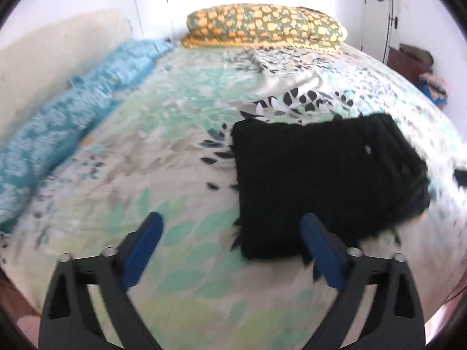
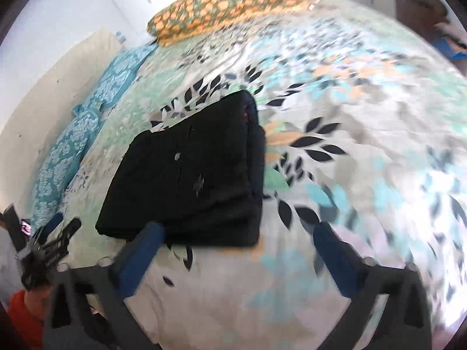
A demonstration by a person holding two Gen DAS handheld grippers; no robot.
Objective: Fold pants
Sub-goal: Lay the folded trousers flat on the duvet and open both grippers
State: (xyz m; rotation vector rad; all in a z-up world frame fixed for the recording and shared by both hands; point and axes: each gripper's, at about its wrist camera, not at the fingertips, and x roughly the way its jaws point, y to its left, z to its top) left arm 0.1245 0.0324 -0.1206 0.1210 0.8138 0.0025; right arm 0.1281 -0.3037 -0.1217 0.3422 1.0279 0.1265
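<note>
Left gripper: my left gripper hung over the bed with its blue pads spread wide and nothing between them; its right pad overlapped the near edge of the pants in my view, but I could not tell whether it touched the cloth.
Right gripper: my right gripper was spread just as wide and empty above the bedspread, its left pad overlapping the near edge of the pants; contact I could not tell.
Pants: black pants lay folded into a thick, roughly square stack, flat on the bedspread about midway across the bed, well apart from the head end; layered folds showed along the stack's right side in my right wrist view.
Bed: leaf-printed bedspread in teal, grey and black covered the whole bed, a little rumpled beyond the pants.
Head end: orange-and-green patterned pillow lay across the far edge of the bed.
Left edge: blue patterned blanket ran bunched along that edge against a pale wall.
Picture quality: both views were blurred.
</note>
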